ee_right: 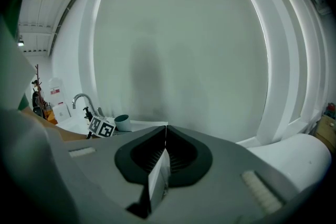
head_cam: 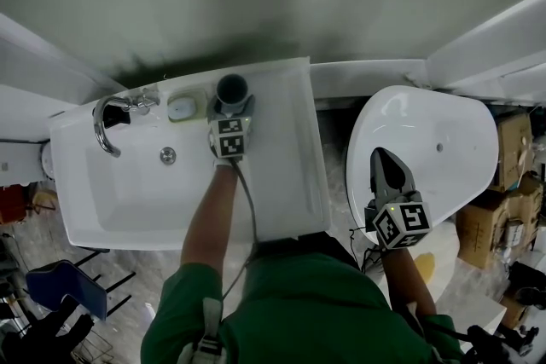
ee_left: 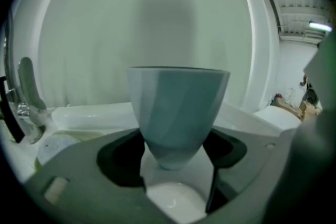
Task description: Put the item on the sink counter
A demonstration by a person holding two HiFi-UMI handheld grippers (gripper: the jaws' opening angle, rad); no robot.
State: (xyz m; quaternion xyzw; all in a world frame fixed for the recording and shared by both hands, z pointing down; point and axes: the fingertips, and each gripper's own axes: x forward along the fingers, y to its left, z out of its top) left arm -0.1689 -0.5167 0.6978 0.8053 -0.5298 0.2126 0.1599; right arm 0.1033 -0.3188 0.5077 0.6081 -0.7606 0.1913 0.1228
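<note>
Head view: left gripper [head_cam: 231,104] jaws tight on cup [head_cam: 231,86] at sink counter [head_cam: 281,98]; right gripper [head_cam: 381,156] jaws together, empty.

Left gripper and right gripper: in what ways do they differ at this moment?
The left gripper is shut on a grey-blue cup; the right gripper is shut on nothing. The left gripper reaches to the back of the sink counter; the right gripper hangs over a white oval fixture. Both carry a marker cube.
</note>
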